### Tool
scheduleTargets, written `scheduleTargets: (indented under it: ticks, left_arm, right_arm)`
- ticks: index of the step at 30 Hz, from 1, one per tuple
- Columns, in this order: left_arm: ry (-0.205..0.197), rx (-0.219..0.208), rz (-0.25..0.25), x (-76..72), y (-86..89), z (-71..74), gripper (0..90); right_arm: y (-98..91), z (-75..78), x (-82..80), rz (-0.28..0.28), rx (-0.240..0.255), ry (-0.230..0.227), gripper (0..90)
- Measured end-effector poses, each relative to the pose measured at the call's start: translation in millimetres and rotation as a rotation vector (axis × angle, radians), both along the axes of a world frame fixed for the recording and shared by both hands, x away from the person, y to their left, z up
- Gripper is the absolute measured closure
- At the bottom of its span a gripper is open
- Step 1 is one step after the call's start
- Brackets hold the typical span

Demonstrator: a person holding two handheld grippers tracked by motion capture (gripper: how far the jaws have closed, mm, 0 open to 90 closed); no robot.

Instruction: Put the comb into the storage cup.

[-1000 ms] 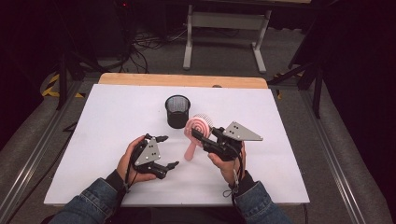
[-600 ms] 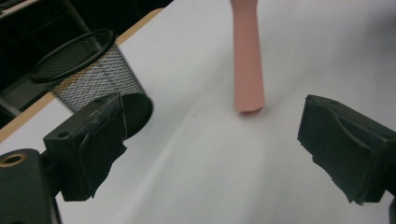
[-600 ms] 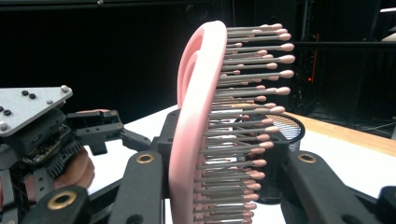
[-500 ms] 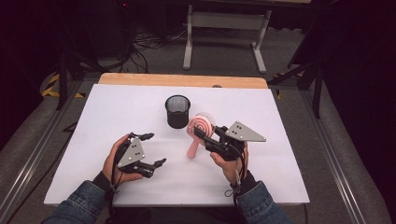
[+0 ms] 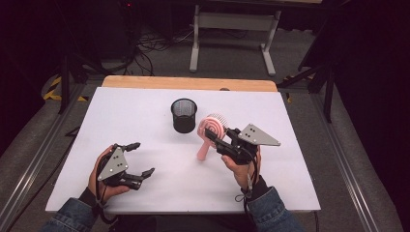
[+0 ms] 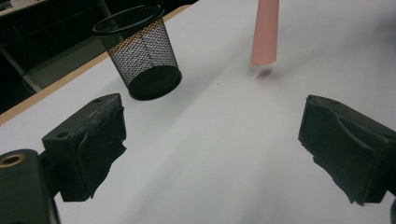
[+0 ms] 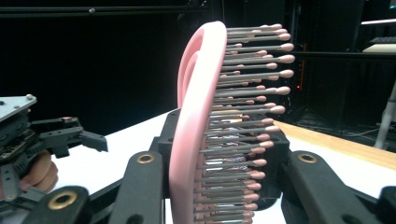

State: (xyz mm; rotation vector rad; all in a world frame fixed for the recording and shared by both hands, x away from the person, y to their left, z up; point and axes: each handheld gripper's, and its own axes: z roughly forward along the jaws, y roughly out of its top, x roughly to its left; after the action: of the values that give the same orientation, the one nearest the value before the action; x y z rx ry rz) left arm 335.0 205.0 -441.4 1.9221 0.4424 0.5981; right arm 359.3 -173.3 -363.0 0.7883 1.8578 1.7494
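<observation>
A pink hairbrush [image 5: 212, 129] with pink-tipped bristles is held above the white table [image 5: 121, 111], handle slanting down to the left. My right gripper [image 5: 217, 141] is shut on its head, and in the right gripper view the brush [image 7: 198, 116] stands on edge between the jaws of that gripper [image 7: 224, 144]. A black mesh cup [image 5: 184, 115] stands upright just left of the brush. My left gripper [image 5: 141, 158] is open and holds nothing near the front left of the table. The left gripper view has the cup [image 6: 140, 56] and the brush handle [image 6: 265, 32] ahead of the open left gripper [image 6: 210, 154].
A wooden strip [image 5: 188, 83] runs along the table's far edge. Beyond it stand white metal frame legs [image 5: 196, 43] and floor cables. Bare white surface lies between the two hands. My left gripper [image 7: 70, 133] also appears at the left of the right gripper view.
My left hand has slid left across the table, away from the brush, with its jaws still open. The right hand and the brush have stayed put.
</observation>
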Motion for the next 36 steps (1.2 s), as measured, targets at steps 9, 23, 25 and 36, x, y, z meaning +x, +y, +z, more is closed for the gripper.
scheduleTargets:
  ticks: [9,23,25,36]
  left_arm:
    - [0.010,-0.024,0.019,-2.6,12.6,-2.7,6.7]
    - [0.008,-0.024,0.038,-0.8,12.6,-4.7,4.0]
    - [0.011,-0.025,0.036,-0.3,12.9,-4.9,4.0]
    - [0.008,-0.033,0.039,0.3,13.3,-5.3,4.3]
  right_arm:
    - [-13.3,6.1,4.4,-0.041,0.016,-0.016,63.0]
    - [-28.5,13.0,23.6,-0.101,0.000,-0.036,63.1]
    - [-29.9,15.1,26.0,-0.105,0.002,-0.038,63.1]
    - [-28.3,27.2,38.7,-0.123,-0.001,-0.055,63.1]
